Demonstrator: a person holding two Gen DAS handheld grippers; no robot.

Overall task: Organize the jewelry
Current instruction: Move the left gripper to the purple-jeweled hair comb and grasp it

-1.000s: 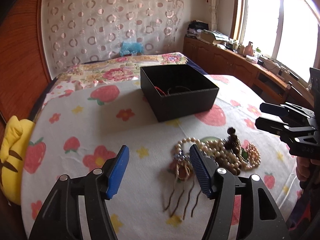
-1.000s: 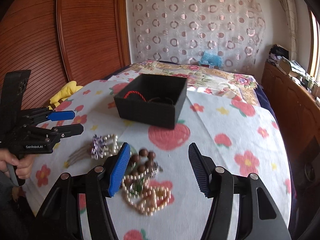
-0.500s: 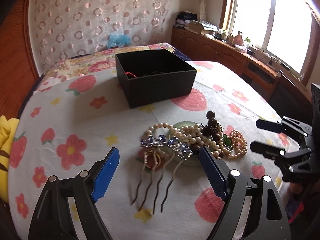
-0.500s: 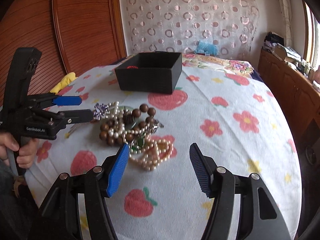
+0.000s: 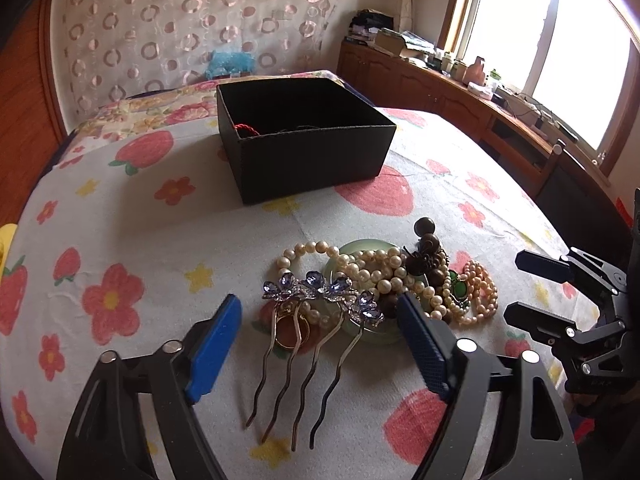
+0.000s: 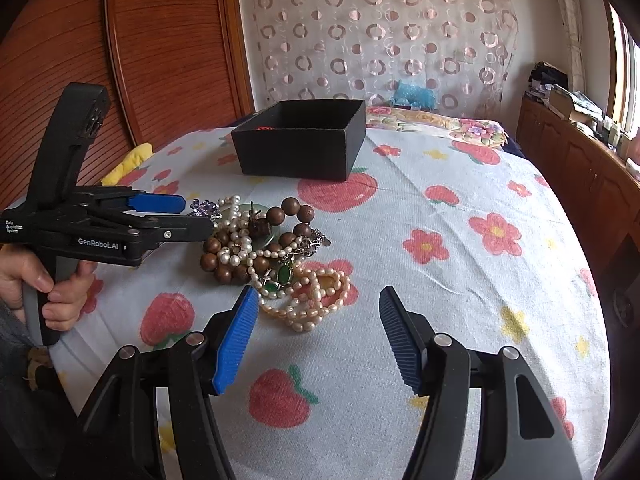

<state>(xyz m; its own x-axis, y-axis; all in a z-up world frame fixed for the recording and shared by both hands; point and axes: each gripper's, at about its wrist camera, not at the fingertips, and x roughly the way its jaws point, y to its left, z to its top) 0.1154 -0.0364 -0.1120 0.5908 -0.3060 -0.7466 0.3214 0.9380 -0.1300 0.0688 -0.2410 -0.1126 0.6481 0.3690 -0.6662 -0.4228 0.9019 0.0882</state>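
A pile of jewelry lies on the strawberry-print cloth: a hair comb (image 5: 288,286) with blue crystal flowers, a white pearl strand (image 5: 360,268), dark wooden beads (image 5: 428,240), a green bangle (image 5: 362,248) and a pink pearl bracelet (image 5: 480,292). Behind the pile stands an open black box (image 5: 304,152) with a red cord inside. My left gripper (image 5: 318,300) straddles the comb's flowered top. Its jaws are closing, and the pads do not touch the comb. My right gripper (image 6: 319,292) is open just short of the pink pearl bracelet (image 6: 316,300), with nothing pressed between its pads.
The cloth covers a bed (image 6: 460,280) that falls away at its rounded edges. A wooden cabinet (image 5: 460,96) runs under the window on the right. A ribbed wooden panel (image 6: 160,60) and a yellow cushion (image 6: 128,162) are on the left. A person's hand (image 6: 36,280) holds the left gripper's handle.
Both grippers have come down and closer to the jewelry pile. The comb now lies between the left fingers, which stand wider apart than a second ago. The right gripper has been still lately.
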